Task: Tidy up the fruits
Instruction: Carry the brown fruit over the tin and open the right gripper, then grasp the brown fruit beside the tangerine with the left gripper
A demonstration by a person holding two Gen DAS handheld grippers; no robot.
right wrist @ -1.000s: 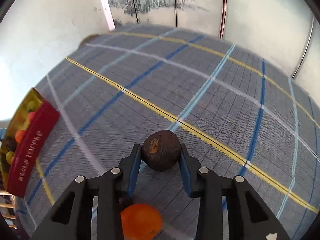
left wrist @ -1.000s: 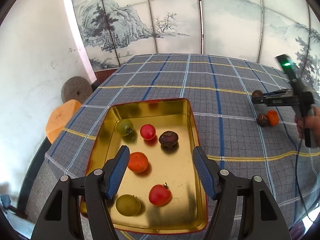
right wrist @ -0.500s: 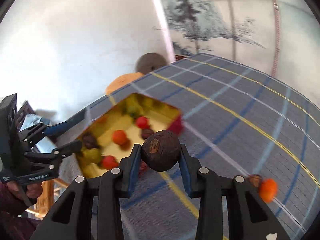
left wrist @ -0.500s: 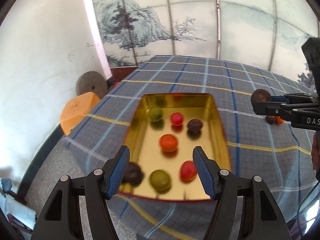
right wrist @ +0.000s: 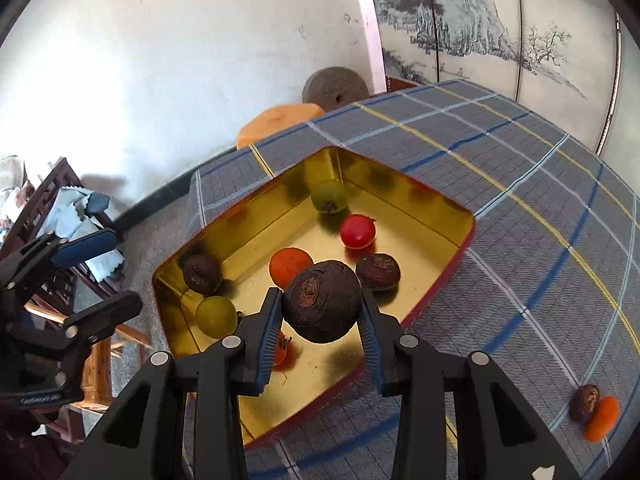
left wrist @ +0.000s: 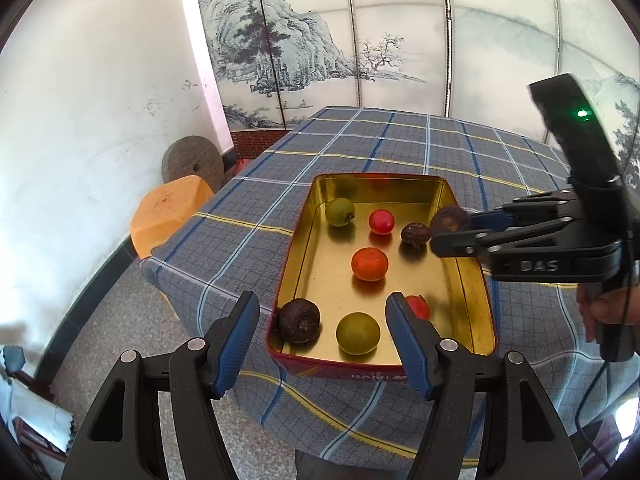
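Observation:
A gold tin tray (left wrist: 297, 248) (right wrist: 248, 216) lies on the plaid tablecloth and holds several fruits: green, red, orange and dark brown ones. My right gripper (right wrist: 320, 300) (left wrist: 444, 236) is shut on a wrinkled dark brown fruit (right wrist: 322, 306) (left wrist: 450, 220), held in the air over the tray's right side. My left gripper (left wrist: 322, 304) (right wrist: 100, 276) hangs open above the tray's near end with nothing between its pads. On the cloth away from the tray, another brown fruit (right wrist: 584, 402) lies against an orange one (right wrist: 602, 418).
An orange stool (left wrist: 168, 216) and a round millstone (left wrist: 192, 164) stand on the floor left of the table. The tray sits close to the table's near-left corner. A painted screen (left wrist: 360, 40) backs the table. A wooden chair (right wrist: 48, 200) stands near the wall.
My right gripper has carried the brown fruit from the open cloth across to above the tray. My left gripper has drawn back from over the tray toward its near end.

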